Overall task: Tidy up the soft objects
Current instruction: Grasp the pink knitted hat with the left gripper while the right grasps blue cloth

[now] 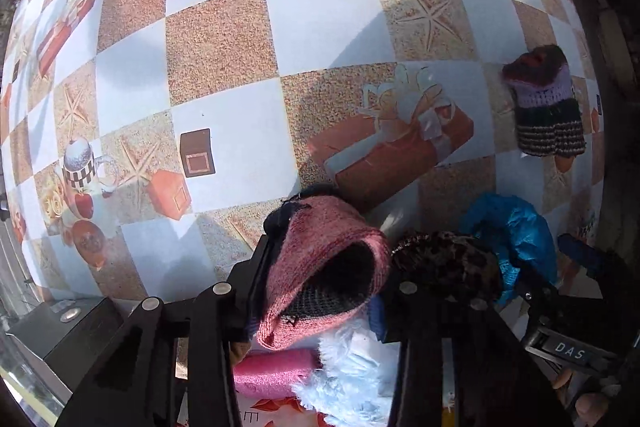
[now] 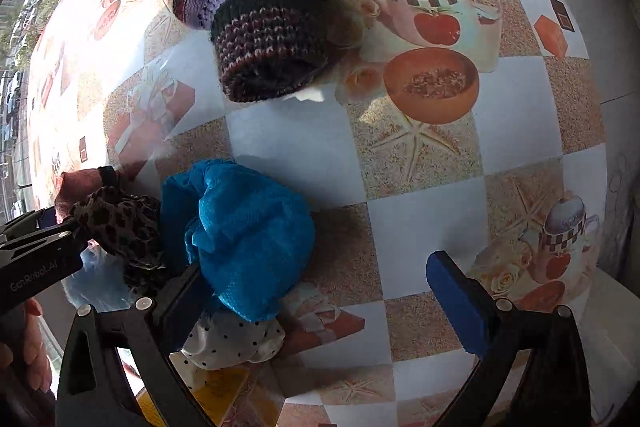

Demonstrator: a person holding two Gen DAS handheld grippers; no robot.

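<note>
My left gripper point(image 1: 328, 267) is shut on a pink knitted hat point(image 1: 320, 267), held between its fingers above the table. A leopard-print soft item point(image 1: 448, 263) and a blue mesh cloth point(image 1: 516, 235) lie just to its right. A pink roll point(image 1: 276, 371) and white fluffy fabric point(image 1: 344, 379) lie below the hat. A purple and dark striped knitted hat point(image 2: 256, 31) lies farther off on the table. My right gripper point(image 2: 320, 287) is open, its left finger against the blue mesh cloth point(image 2: 244, 231). A white polka-dot cloth point(image 2: 232, 343) lies under it.
The table wears a checked tablecloth point(image 1: 312, 19) printed with teapots, bowls and starfish. A black box point(image 1: 72, 327) sits at the lower left of the left wrist view. A yellow and orange card point(image 2: 216, 391) lies near the table's edge. A window shows at the right wrist view's left.
</note>
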